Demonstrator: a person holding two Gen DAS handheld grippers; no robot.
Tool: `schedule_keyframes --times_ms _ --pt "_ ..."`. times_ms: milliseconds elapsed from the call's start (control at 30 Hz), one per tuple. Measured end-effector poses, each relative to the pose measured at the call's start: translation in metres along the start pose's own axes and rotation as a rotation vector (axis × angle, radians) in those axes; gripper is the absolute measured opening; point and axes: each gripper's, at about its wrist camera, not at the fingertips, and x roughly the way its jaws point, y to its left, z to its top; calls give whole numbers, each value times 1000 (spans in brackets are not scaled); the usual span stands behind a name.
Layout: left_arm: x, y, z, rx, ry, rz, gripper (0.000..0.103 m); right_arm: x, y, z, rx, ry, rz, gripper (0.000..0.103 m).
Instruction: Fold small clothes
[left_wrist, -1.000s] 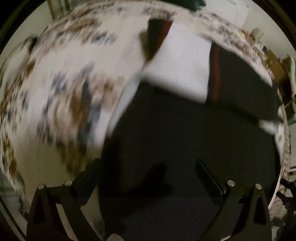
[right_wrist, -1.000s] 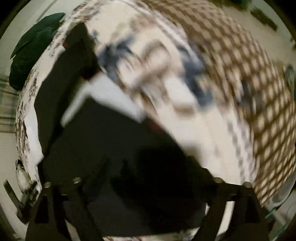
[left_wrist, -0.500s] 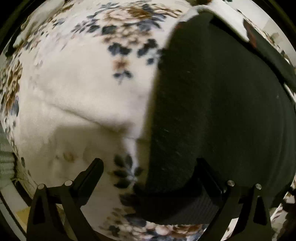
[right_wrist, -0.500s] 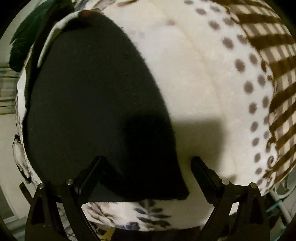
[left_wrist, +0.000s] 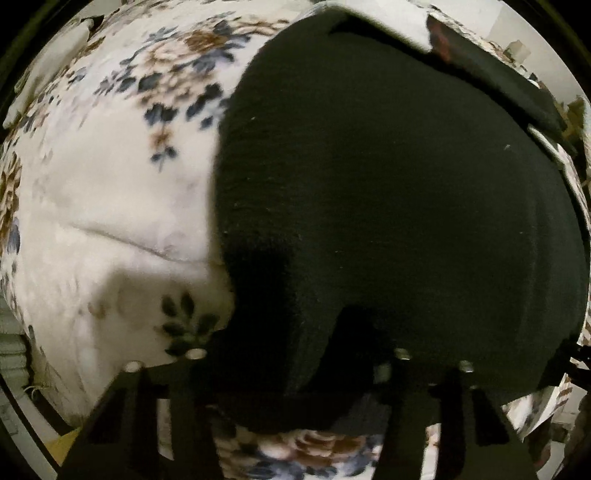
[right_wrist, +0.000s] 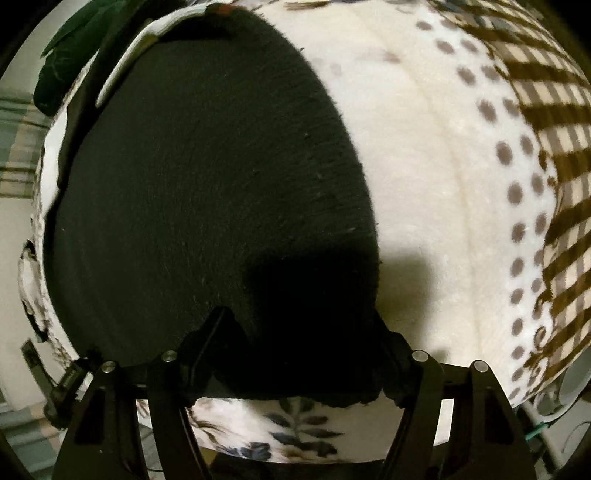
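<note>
A black knit garment (left_wrist: 388, 192) lies flat on a floral blanket (left_wrist: 110, 206); it also shows in the right wrist view (right_wrist: 192, 192). A white panel with a red stripe (left_wrist: 417, 29) lies at its far end. My left gripper (left_wrist: 291, 354) sits at the garment's near left corner, jaws closing in on the hem, the fingertips lost in the dark cloth. My right gripper (right_wrist: 303, 332) is at the near right corner, jaws still apart around the hem edge.
The blanket (right_wrist: 443, 184) has dotted and brown checked borders on the right. A dark green item (right_wrist: 70, 48) lies at the far left. The bed's near edge runs just below both grippers.
Both grippers have come down to the garment's near hem. The left jaws have narrowed over the corner; the right jaws have also closed in somewhat.
</note>
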Motion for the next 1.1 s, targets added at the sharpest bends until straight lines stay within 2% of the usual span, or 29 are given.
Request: schedule_keyframes --times_ms 33,133,233,333,367,400,500,667,833,867,967,1100 --pt "-1 -6 1 11 -2 -2 34 0 0 -2 1 -2 -9 73" --pt "-3 -20 -2 35 -4 -9 20 3 4 -8 6 -14 -35 66" --pt "-5 -34 -2 40 -7 -6 15 7 10 -12 12 -24 -43 56" --pt "-10 -44 -7 25 -20 -7 13 2 5 -17 26 -26 -16 36" --pt "-12 -46 -9 15 -23 -9 13 -1 -1 -17 33 -24 -2 22" --pt "-17 -49 -11 -2 -27 -14 13 -6 -7 -12 39 -23 17 18" --pt "-35 -48 -8 -37 -43 -39 12 -18 -9 -14 44 -40 38 15" --pt "-73 -52 -6 -88 -71 -103 12 -50 -16 -18 75 -62 122 14" --pt "-98 -23 20 -139 -106 -174 12 -95 -24 -16 73 -83 216 14" --pt "-106 3 28 -145 -110 -190 12 -109 -26 -12 68 -86 233 13" --pt "-122 7 44 -183 -143 -245 12 -143 3 -1 70 -103 293 13" --pt "-148 10 95 -205 -207 -310 12 -188 36 39 49 -150 359 13"
